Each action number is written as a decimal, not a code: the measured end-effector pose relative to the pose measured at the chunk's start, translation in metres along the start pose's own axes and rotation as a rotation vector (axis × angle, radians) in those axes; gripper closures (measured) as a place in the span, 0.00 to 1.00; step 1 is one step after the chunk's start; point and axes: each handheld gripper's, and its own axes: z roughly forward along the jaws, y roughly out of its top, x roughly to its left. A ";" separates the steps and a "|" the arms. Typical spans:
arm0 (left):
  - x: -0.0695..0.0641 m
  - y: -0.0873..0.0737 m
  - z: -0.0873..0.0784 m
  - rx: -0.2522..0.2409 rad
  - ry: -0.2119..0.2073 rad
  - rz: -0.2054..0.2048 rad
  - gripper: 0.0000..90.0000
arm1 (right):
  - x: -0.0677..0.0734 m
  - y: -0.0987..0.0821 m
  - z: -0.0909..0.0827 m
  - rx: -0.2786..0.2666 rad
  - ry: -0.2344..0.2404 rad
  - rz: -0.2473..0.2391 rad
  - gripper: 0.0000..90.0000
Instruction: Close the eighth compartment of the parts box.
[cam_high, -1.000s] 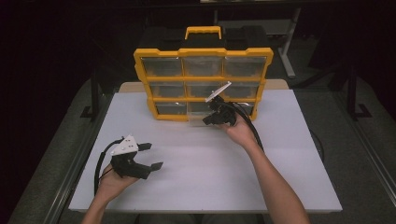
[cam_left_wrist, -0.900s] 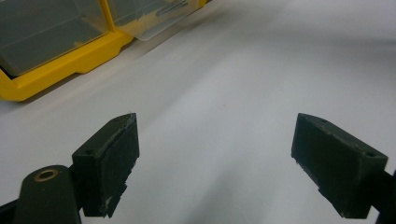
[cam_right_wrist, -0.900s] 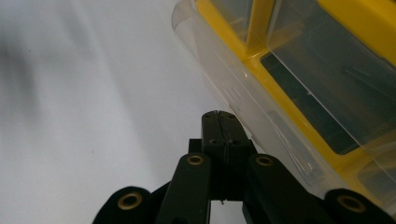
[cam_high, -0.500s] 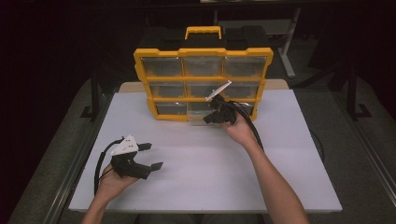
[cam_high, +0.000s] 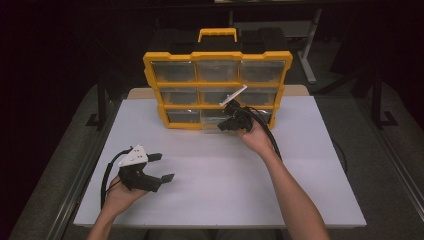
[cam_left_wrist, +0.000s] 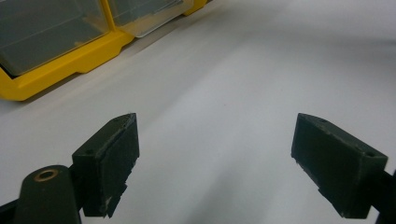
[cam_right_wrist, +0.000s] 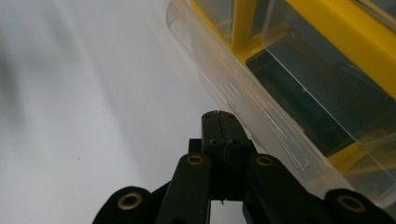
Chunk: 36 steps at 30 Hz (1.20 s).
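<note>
Darkness is surrounding the white table (cam_high: 210, 195) in the high view, and whatever stands beyond it is hard to make out. At twelve o'clock on the table, the yellow organizer (cam_high: 216, 89) is standing upright, showing you nine clear drawers under a yellow handle (cam_high: 217, 34); their contents are too dim to read. Your right gripper (cam_high: 226, 123) is sitting against the bottom row, beside the clear drawer (cam_high: 210, 119) that is jutting out slightly, and your hand is covering part of it. At seven o'clock, your left gripper (cam_high: 164, 167) is hovering over bare table, well apart from the organizer.

Looking along the left gripper (cam_left_wrist: 215, 154), you are holding its jaws spread wide with nothing between them. At eleven o'clock, the organizer's (cam_left_wrist: 60, 70) bottom edge is being cut off by the frame.

Looking along the right gripper (cam_right_wrist: 219, 116), you are keeping its jaws pressed fully together with nothing caught between them. Their tip is lying just beside the clear drawer's (cam_right_wrist: 243, 98) front lip at one o'clock; whether it is touching is hard to tell. The organizer's (cam_right_wrist: 345, 32) yellow frame is running out of the picture at two o'clock.
</note>
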 end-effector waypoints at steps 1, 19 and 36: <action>0.000 0.000 0.000 0.003 0.000 0.000 0.17 | -0.001 0.000 0.000 0.001 -0.006 -0.007 0.99; 0.000 0.000 0.000 0.002 -0.001 -0.002 0.17 | -0.008 -0.001 0.000 -0.007 -0.039 0.023 0.99; 0.001 0.000 0.000 0.003 0.001 0.002 0.17 | -0.014 -0.001 -0.001 -0.020 -0.081 0.051 0.99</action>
